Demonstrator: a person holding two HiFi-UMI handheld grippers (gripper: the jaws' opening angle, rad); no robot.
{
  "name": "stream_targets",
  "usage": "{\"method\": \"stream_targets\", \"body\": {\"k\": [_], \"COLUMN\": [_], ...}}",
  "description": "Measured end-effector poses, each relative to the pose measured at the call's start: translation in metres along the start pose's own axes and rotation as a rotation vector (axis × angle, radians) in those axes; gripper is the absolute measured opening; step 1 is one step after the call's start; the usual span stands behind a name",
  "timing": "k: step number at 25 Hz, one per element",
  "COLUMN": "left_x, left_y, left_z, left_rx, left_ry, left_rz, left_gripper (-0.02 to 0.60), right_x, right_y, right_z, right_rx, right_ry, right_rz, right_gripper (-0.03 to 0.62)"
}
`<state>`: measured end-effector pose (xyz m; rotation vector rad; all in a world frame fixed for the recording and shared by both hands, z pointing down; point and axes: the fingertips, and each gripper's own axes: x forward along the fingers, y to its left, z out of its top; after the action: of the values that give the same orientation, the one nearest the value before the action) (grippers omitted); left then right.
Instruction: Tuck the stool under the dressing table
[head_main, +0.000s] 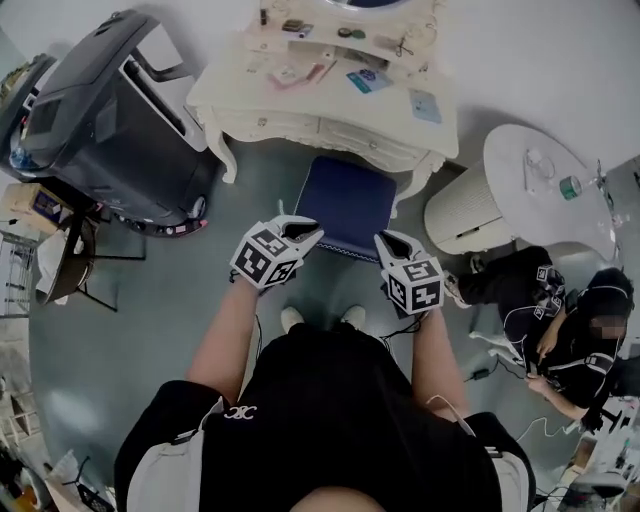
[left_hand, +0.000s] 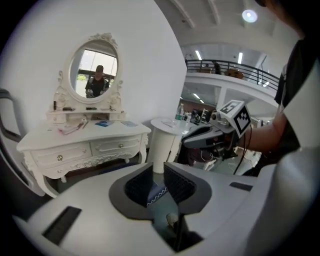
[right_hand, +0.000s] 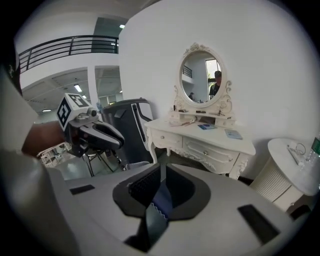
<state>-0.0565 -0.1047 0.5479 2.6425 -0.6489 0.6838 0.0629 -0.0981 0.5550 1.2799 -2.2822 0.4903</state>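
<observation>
The stool (head_main: 348, 205), with a dark blue cushion, stands on the floor with its far edge under the white dressing table (head_main: 300, 127). My left gripper (head_main: 305, 228) hovers over the cushion's near left corner and my right gripper (head_main: 388, 243) over its near right corner. In the left gripper view my left gripper (left_hand: 158, 170) shows a narrow gap with nothing gripped, and the blue cushion (left_hand: 157, 194) lies below it. In the right gripper view my right gripper (right_hand: 162, 167) is down to a thin slit above the cushion (right_hand: 161, 200). The table (right_hand: 205, 142) and its oval mirror (right_hand: 202, 77) lie ahead.
A large black machine (head_main: 110, 110) stands left of the table and a dark chair (head_main: 70, 260) nearer left. A white ribbed drum (head_main: 470, 210) and a round white tabletop (head_main: 545, 185) sit at the right. A person (head_main: 560, 330) crouches on the floor there.
</observation>
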Motion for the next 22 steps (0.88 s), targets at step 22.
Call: {"method": "stream_targets", "body": {"k": [22], "left_x": [0.076], "left_y": [0.0], "left_z": [-0.091], "left_rx": [0.194], "left_ry": [0.377], "left_rz": [-0.095], "left_gripper": [0.259], "right_x": [0.042], "right_y": [0.001], "right_z": [-0.108], "right_rx": [-0.065], "right_ry": [0.369], "right_rz": [-0.036], "right_gripper": [0.195]}}
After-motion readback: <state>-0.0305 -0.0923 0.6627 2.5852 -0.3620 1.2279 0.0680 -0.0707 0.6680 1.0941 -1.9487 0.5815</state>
